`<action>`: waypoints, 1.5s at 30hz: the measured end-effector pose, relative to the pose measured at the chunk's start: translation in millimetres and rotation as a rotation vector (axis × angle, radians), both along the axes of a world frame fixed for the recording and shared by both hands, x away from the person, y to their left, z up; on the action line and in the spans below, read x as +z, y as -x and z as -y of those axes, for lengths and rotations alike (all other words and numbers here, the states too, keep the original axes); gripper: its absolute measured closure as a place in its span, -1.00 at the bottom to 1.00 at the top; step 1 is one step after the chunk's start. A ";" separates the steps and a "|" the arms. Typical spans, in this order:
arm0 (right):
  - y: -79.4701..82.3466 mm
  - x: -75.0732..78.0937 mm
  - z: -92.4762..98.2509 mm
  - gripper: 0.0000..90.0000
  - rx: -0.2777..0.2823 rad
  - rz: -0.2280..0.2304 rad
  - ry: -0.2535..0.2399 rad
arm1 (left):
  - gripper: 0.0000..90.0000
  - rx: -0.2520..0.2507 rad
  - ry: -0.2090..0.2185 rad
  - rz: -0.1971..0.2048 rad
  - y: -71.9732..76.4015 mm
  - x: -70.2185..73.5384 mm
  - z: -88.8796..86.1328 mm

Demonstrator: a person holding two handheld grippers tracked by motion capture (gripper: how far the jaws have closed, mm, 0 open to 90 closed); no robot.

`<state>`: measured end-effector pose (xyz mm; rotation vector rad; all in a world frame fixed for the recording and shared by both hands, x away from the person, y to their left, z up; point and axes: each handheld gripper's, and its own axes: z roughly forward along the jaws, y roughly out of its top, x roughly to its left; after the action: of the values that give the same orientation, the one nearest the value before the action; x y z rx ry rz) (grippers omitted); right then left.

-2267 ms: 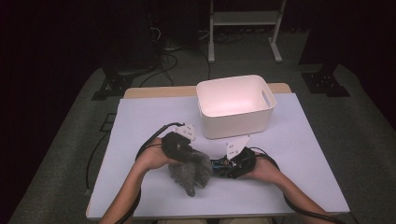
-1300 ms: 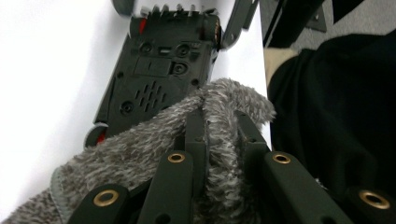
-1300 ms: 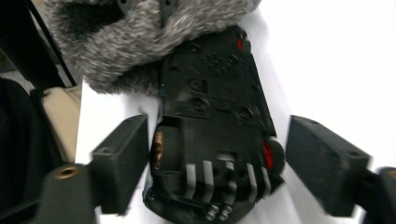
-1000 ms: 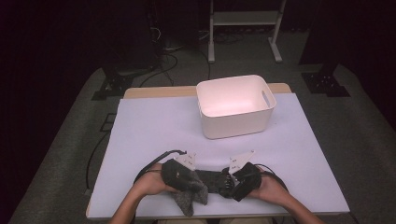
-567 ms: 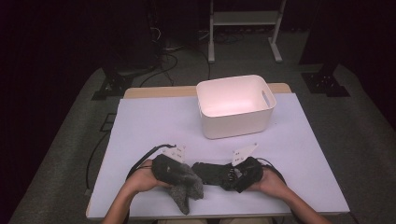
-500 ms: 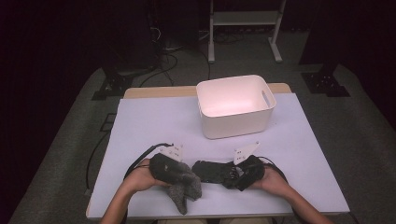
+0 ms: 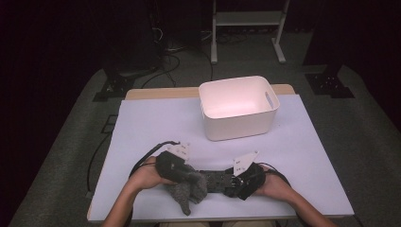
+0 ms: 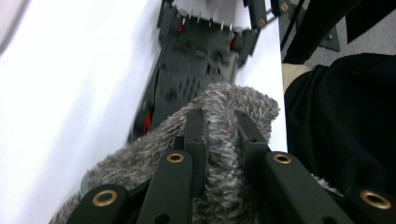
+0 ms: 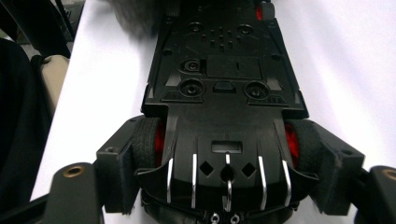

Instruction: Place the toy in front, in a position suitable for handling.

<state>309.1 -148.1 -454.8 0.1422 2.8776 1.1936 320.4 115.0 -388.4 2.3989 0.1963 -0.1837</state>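
Two things sat between my hands at the near edge of the worktop [image 7: 156,123]: a black toy car [image 9: 224,93] turned belly-up, and a grey fuzzy cloth [image 8: 224,140]. My left gripper [image 7: 176,166] had its jaws closed tight on a fold of that cloth, the pile bulging up between and around them. My right gripper [image 7: 243,182] had the car's tail end between its jaws, which stood wide, one outside each rear wheel; they had just been closing a little, and each looked to be lying against its tyre, so I took that as a hold across the wheels.

From my right jaws, the car's long axis ran straight ahead, away from me, its underside facing up and its far end reaching into the blurred grey of the cloth. From my left jaws, the same chassis lay just beyond the cloth, pointing away toward the other hand. So the cloth hand was the nearer one to the car's front, and a wipe would, I judged, travel along that long axis toward my right jaws. A white bin [image 7: 236,106] stood well beyond both grippers.
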 end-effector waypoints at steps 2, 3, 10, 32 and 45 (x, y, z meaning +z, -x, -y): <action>2.3 0.1 -3.1 -0.47 0.007 0.001 -0.005 | 0.75 -0.025 0.000 -0.004 -2.9 -4.3 15.1; 3.0 0.1 -4.1 -0.47 0.009 0.005 -0.007 | 0.75 -0.035 -0.003 -0.005 -4.2 -5.9 21.6; 3.9 -3.9 -2.7 -0.47 -0.002 -0.002 -0.021 | 0.72 -0.061 -0.021 -0.013 -9.0 -17.5 41.2; 2.3 -5.0 -2.1 -0.47 -0.009 -0.021 -0.024 | 0.14 0.036 -0.042 0.027 11.2 -4.7 13.1; 3.0 -6.1 -1.8 -0.47 -0.017 -0.026 -0.025 | 0.17 0.014 -0.046 0.050 9.2 -19.1 48.3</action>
<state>306.1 -146.3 -460.9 0.1831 2.8783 1.2339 311.2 66.7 -407.5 2.4442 0.1959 -0.1142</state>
